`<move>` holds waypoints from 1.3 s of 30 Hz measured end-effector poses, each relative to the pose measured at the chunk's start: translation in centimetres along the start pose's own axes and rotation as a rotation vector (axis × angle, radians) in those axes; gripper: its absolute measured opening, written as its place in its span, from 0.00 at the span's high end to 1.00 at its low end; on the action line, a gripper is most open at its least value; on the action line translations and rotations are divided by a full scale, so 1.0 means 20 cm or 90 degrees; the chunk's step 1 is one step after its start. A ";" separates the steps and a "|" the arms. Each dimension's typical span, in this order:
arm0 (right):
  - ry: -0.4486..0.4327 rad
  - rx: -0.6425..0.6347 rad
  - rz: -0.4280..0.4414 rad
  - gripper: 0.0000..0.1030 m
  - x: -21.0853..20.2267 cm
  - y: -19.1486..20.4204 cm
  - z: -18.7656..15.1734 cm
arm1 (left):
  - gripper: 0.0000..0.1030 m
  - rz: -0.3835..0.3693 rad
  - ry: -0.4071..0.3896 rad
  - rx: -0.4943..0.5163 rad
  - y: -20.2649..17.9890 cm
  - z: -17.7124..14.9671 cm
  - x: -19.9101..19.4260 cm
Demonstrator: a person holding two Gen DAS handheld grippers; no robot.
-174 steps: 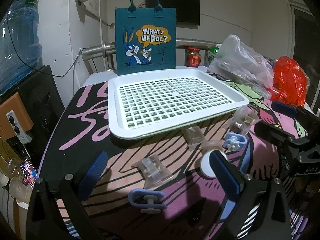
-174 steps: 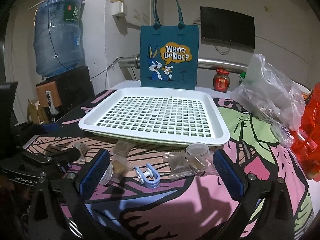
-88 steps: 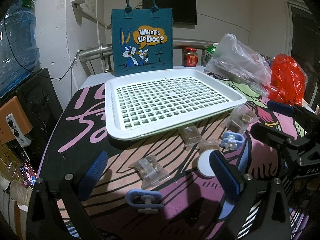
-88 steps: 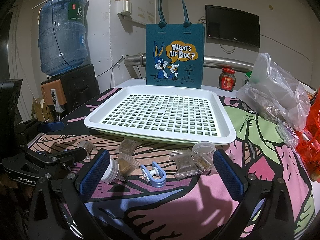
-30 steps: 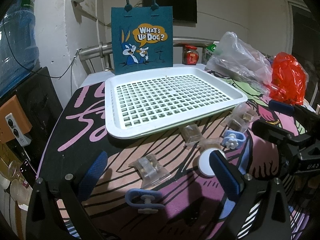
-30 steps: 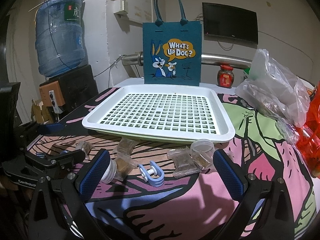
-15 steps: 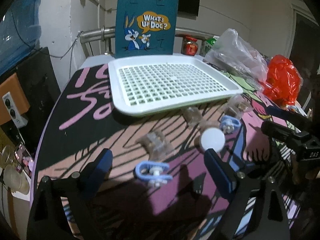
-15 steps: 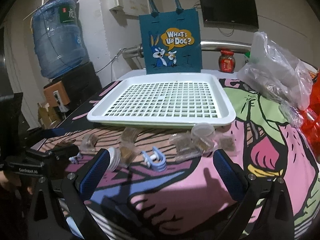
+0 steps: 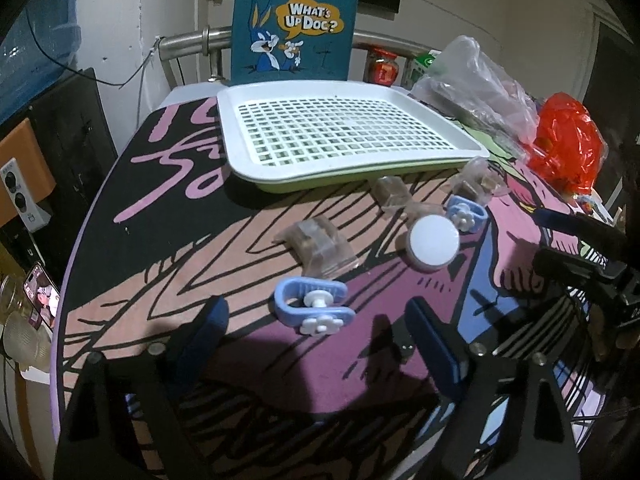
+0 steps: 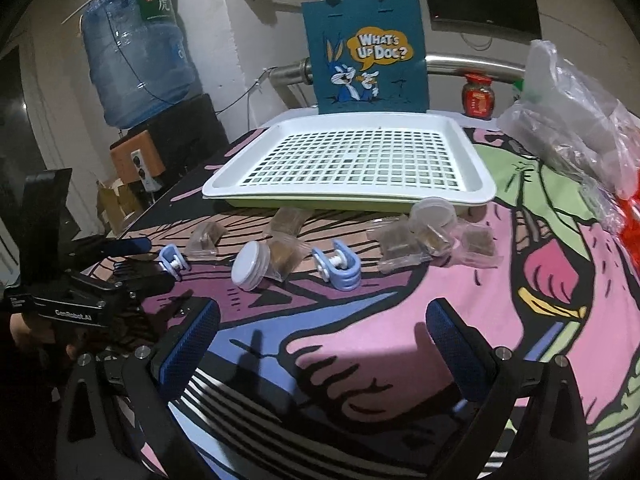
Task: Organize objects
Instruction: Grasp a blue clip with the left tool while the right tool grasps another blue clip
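I see left tool point(image 9: 314, 332) spread apart, hovering just behind blue clip point(image 9: 311, 311) on counter point(image 9: 160, 248). Right tool point(image 10: 322, 332) also apart, holding nothing. White cap point(image 9: 433, 243), second blue clip point(image 10: 337, 265), small clear packets point(image 10: 400, 242) scattered before white tray point(image 9: 344, 168), none inside it.

Tray point(image 9: 460, 148): white slotted grid, flat, nothing in it, at the table's far side.
Blue clips point(image 9: 310, 306): two, lying apart on the cloth.
White lid point(image 9: 433, 243): round, tilted, between the clips.
Clear packets point(image 10: 400, 242): brown contents, scattered before the tray's front rim.
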State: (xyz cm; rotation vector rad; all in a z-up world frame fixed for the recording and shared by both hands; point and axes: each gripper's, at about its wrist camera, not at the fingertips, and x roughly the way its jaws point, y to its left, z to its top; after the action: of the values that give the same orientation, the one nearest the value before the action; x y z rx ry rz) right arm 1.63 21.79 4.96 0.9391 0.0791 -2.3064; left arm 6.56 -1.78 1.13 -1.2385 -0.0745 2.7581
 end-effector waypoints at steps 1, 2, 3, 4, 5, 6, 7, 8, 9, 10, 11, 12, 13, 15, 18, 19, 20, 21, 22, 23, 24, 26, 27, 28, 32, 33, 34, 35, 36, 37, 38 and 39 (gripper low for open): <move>0.004 -0.003 0.005 0.00 0.02 0.00 0.01 | 0.16 -0.002 0.005 -0.001 0.00 0.00 0.01; 0.010 -0.007 0.003 0.00 0.03 0.00 0.02 | 0.16 -0.002 0.007 -0.002 0.00 0.00 0.01; 0.016 -0.012 -0.003 0.01 0.05 0.01 0.03 | 0.17 -0.001 0.009 -0.002 0.00 0.00 0.02; 0.021 -0.020 -0.004 0.02 0.06 0.01 0.04 | 0.17 -0.003 0.010 -0.003 0.00 0.00 0.02; 0.027 -0.029 -0.003 0.07 0.08 0.01 0.05 | 0.17 -0.002 0.010 -0.003 0.00 0.00 0.02; 0.035 -0.037 -0.004 0.12 0.10 0.01 0.07 | 0.17 -0.002 0.009 -0.003 0.00 0.00 0.02; 0.043 -0.046 -0.006 0.15 0.13 0.01 0.08 | 0.17 -0.002 0.009 -0.003 0.00 0.01 0.02; 0.050 -0.050 -0.008 0.21 0.15 0.00 0.09 | 0.18 -0.002 0.010 -0.003 0.00 0.01 0.02; 0.057 -0.052 -0.011 0.26 0.17 0.00 0.10 | 0.22 -0.003 0.013 -0.004 0.00 0.01 0.02; 0.064 -0.053 -0.013 0.28 0.20 -0.01 0.10 | 0.24 -0.004 0.015 -0.003 0.00 0.01 0.03; 0.068 -0.055 -0.015 0.33 0.23 -0.02 0.11 | 0.29 -0.006 0.020 -0.003 0.00 0.01 0.04; 0.072 -0.057 -0.017 0.36 0.25 -0.02 0.11 | 0.32 -0.008 0.025 -0.003 0.00 0.01 0.04; 0.077 -0.056 -0.019 0.38 0.27 -0.03 0.11 | 0.33 -0.005 0.025 -0.001 0.00 0.01 0.05; 0.101 -0.046 -0.010 0.53 0.31 -0.05 0.11 | 0.45 -0.009 0.024 0.002 0.00 0.01 0.05; 0.104 -0.046 -0.011 0.74 0.32 -0.05 0.11 | 0.60 -0.011 0.020 0.002 0.00 0.01 0.04; 0.104 -0.049 -0.009 0.76 0.31 -0.05 0.11 | 0.60 -0.013 0.020 0.001 0.00 0.01 0.04; 0.101 -0.051 -0.009 0.76 0.31 -0.04 0.11 | 0.60 -0.015 0.019 0.000 0.00 0.01 0.04; 0.098 -0.053 -0.009 0.76 0.31 -0.04 0.11 | 0.60 -0.020 0.017 -0.002 0.00 0.01 0.04; 0.091 -0.054 -0.010 0.76 0.30 -0.04 0.11 | 0.60 -0.021 0.015 -0.003 0.00 0.01 0.04; 0.084 -0.053 -0.010 0.76 0.29 -0.04 0.11 | 0.60 -0.021 0.011 -0.004 0.00 0.01 0.03; 0.076 -0.052 -0.010 0.76 0.27 -0.04 0.11 | 0.60 -0.019 0.006 -0.003 0.00 0.01 0.02; 0.061 -0.048 -0.006 0.76 0.23 -0.04 0.11 | 0.60 -0.021 -0.005 -0.003 -0.01 0.03 -0.01; 0.053 -0.046 -0.006 0.76 0.21 -0.04 0.11 | 0.60 -0.021 -0.009 -0.002 -0.02 0.04 -0.02; 0.048 -0.047 -0.009 0.76 0.19 -0.03 0.12 | 0.60 -0.022 -0.014 -0.001 -0.02 0.05 -0.03; 0.005 -0.055 -0.014 0.76 0.10 0.00 0.17 | 0.60 -0.028 -0.060 0.012 -0.06 0.15 -0.09; -0.008 -0.056 -0.015 0.76 0.07 0.00 0.18 | 0.60 -0.028 -0.079 0.015 -0.08 0.18 -0.12; -0.026 -0.058 -0.017 0.76 0.05 0.01 0.20 | 0.60 -0.029 -0.091 0.019 -0.09 0.20 -0.13; -0.039 -0.059 -0.016 0.76 0.03 0.02 0.21 | 0.60 -0.032 -0.112 0.025 -0.10 0.22 -0.14; -0.053 -0.058 -0.015 0.76 0.01 0.02 0.22 | 0.60 -0.035 -0.126 0.029 -0.11 0.23 -0.14; -0.065 -0.056 -0.015 0.76 0.00 0.02 0.23 | 0.60 -0.035 -0.138 0.032 -0.13 0.25 -0.14; -0.074 -0.052 -0.016 0.76 -0.01 0.03 0.24 | 0.60 -0.033 -0.146 0.034 -0.14 0.26 -0.12; -0.081 -0.051 -0.017 0.76 -0.01 0.03 0.24 | 0.60 -0.033 -0.151 0.035 -0.15 0.27 -0.11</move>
State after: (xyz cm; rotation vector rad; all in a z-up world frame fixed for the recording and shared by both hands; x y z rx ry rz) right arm -0.83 20.05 8.64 0.7540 0.1301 -2.3634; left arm 4.25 0.92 6.52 -0.8805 -0.0504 2.8274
